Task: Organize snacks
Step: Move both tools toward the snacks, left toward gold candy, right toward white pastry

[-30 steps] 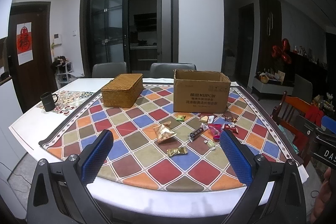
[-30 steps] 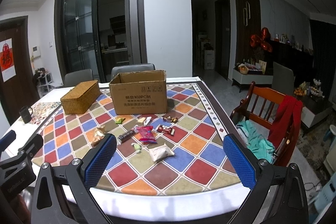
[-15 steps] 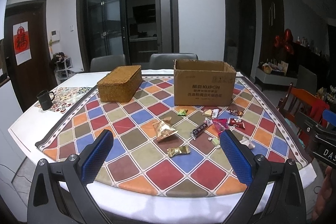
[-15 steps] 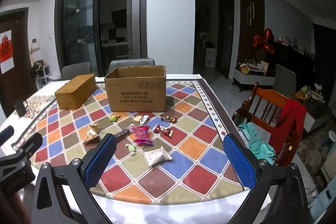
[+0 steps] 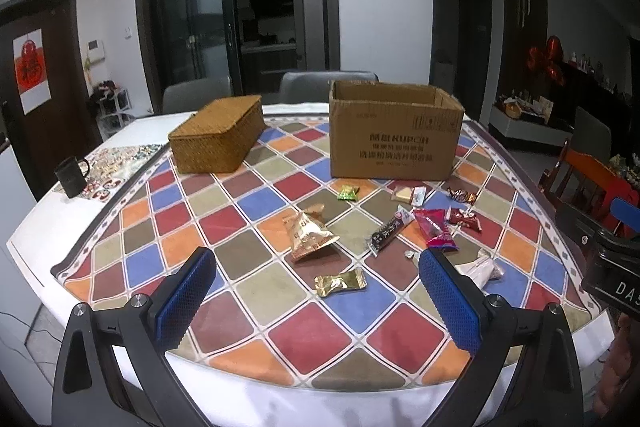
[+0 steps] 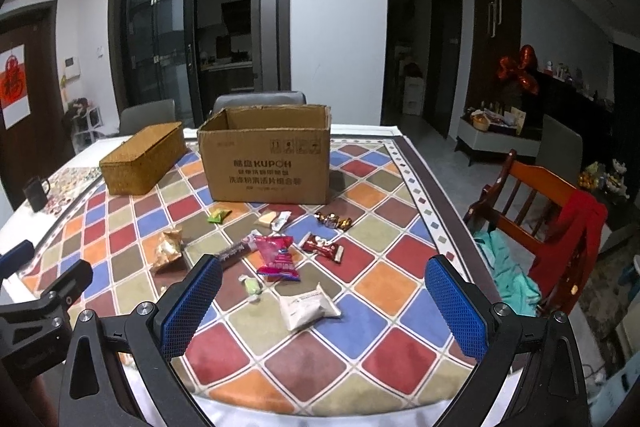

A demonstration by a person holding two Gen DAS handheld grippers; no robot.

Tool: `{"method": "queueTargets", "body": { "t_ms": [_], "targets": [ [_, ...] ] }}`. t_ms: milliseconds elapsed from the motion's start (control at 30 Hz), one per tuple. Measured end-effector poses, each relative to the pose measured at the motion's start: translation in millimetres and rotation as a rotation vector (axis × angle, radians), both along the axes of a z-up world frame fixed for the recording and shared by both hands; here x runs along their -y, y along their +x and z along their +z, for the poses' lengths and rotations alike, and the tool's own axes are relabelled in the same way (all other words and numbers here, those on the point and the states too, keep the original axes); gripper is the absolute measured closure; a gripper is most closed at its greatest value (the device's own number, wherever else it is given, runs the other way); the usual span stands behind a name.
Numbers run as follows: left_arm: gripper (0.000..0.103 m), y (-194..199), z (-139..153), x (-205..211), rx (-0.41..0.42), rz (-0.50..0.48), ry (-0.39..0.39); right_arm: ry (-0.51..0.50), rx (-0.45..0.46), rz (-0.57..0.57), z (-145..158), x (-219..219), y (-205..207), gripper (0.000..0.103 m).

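Left wrist view: my left gripper (image 5: pixel 318 293) is spread wide, nothing between the blue pads (image 5: pixel 186 297), hovering over the near edge of the table (image 5: pixel 52 223). Small gold candy (image 5: pixel 340 281) sits on the checkered cloth right between the fingers, not touched. Gold snack bag (image 5: pixel 309 237) just past it at 12 o'clock. Dark bar (image 5: pixel 390 233), pink packet (image 5: pixel 434 233) and red-brown wrapper (image 5: pixel 463 218) spread out toward 1 to 2 o'clock. Green candy (image 5: pixel 347 193) lies near the foot of the open cardboard box (image 5: pixel 394 141). Wicker box (image 5: pixel 218 139) at 11 o'clock, lid on. Black mug (image 5: pixel 71 174) far out at 10 o'clock.

Right wrist view: my right gripper (image 6: pixel 324 305) is also fully spread and empty. White packet (image 6: pixel 308 309) lies between the fingers on the cloth, untouched. Pale green candy (image 6: pixel 251 285) just left of it. Pink packet (image 6: pixel 277 257) at 12 o'clock, cardboard box (image 6: pixel 266 163) beyond it. Wooden chair (image 6: pixel 536 215) with a red garment at 3 o'clock, off the table.
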State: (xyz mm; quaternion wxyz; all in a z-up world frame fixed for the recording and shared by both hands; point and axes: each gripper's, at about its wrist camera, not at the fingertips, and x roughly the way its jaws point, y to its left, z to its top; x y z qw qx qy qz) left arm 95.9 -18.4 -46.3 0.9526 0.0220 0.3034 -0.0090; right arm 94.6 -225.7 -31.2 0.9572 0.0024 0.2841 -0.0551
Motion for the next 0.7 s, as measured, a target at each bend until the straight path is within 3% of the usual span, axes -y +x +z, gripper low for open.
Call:
{"method": "queueTargets", "body": {
  "t_ms": [700],
  "targets": [
    [0.000,64.0,-65.5,12.8,-0.138,-0.003,0.069,-0.037,-0.126,0.009,-55.9,4.4,59.2,0.001]
  ]
}}
